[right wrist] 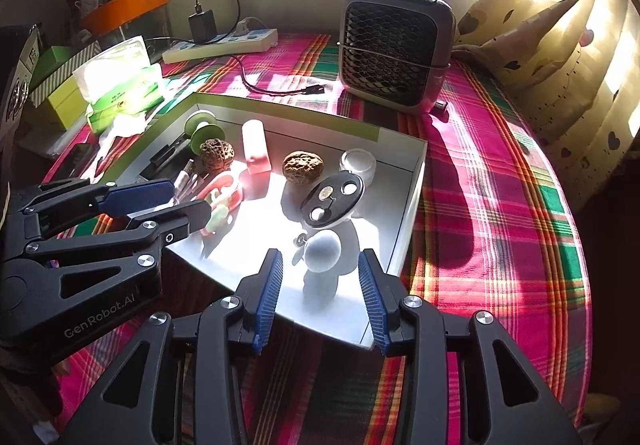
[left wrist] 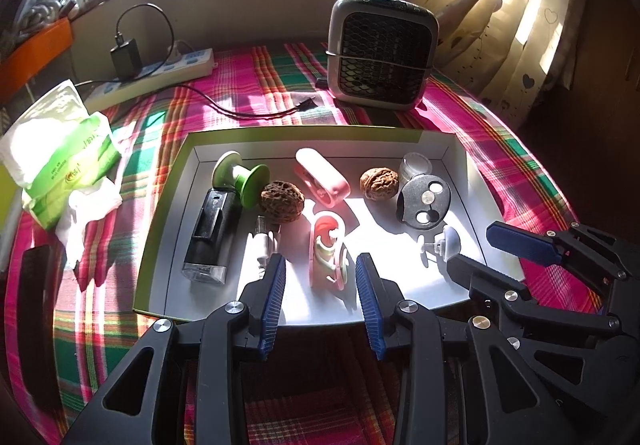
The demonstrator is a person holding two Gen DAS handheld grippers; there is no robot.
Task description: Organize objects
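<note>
My left gripper (left wrist: 320, 277) stands released over the near edge of the shallow white tray (left wrist: 460, 153), its jaws apart on either side of the pink clip (left wrist: 326, 253) but not pressing on it. My right gripper (right wrist: 320, 277) is likewise released, with its pads clear of the small white knob (right wrist: 322, 251) that sits between them on the tray floor.

Handling, as I judge it: the clip is light, hollow plastic, stiff but thin-walled, with a green and white part nested inside. I would take it across its long flat sides, not over the open loop. The knob is light and smooth with a rounded dome, so it is liable to slip. A hold low on the dome or at the thin stem beside it looks safer.

Also in the tray are two walnuts (left wrist: 281, 201), rigid and rough enough to grip well, a green spool (left wrist: 240, 175), a black lighter-shaped case (left wrist: 210, 233) and a dark disc holding coins (left wrist: 426, 201), which could spill if tipped.
</note>
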